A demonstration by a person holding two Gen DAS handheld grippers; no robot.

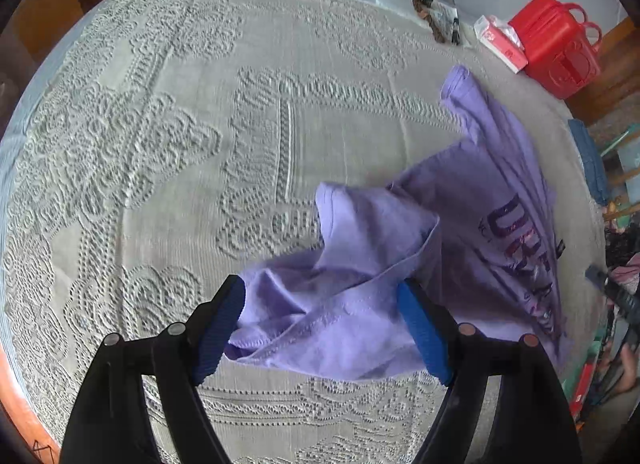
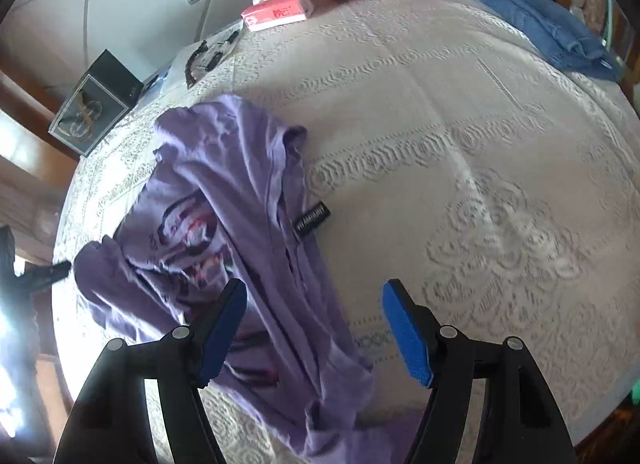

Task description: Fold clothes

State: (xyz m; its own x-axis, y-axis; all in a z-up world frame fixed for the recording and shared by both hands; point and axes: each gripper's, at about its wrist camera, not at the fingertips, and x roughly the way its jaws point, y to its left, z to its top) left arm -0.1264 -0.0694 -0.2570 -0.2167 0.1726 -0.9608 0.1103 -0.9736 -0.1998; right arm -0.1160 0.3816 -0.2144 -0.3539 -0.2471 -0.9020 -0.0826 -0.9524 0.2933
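**Loose cloth, wide jaws: where this fold could slip**

A white lace tablecloth [image 1: 168,152] covers the table under both my tools, with clutter along its far edge: a red plastic case [image 1: 558,44], a tissue pack [image 1: 502,42] and a dark framed box [image 2: 96,100]. The purple T-shirt [image 1: 472,216] lies crumpled ahead of my left gripper [image 1: 320,324] and trails off to its right, printed side up

My left gripper stands wide apart, and a bunched sleeve or hem sits between its blue pads without being pinched; the fabric looks draped there, not clamped. My right gripper [image 2: 314,330] is just as wide, hovering over the shirt's lower edge, with its left pad above the cloth and its right pad over bare lace; it grips nothing

The risk, as I judge it, is closing on a wad of several layers: then the lift would drag the whole shirt in a lump instead of spreading it. Closing too low could also catch the lace with the shirt and pull the tablecloth, shifting the clutter behind. And if I pull with one side only, the shirt could twist further, hiding the seams I need to find
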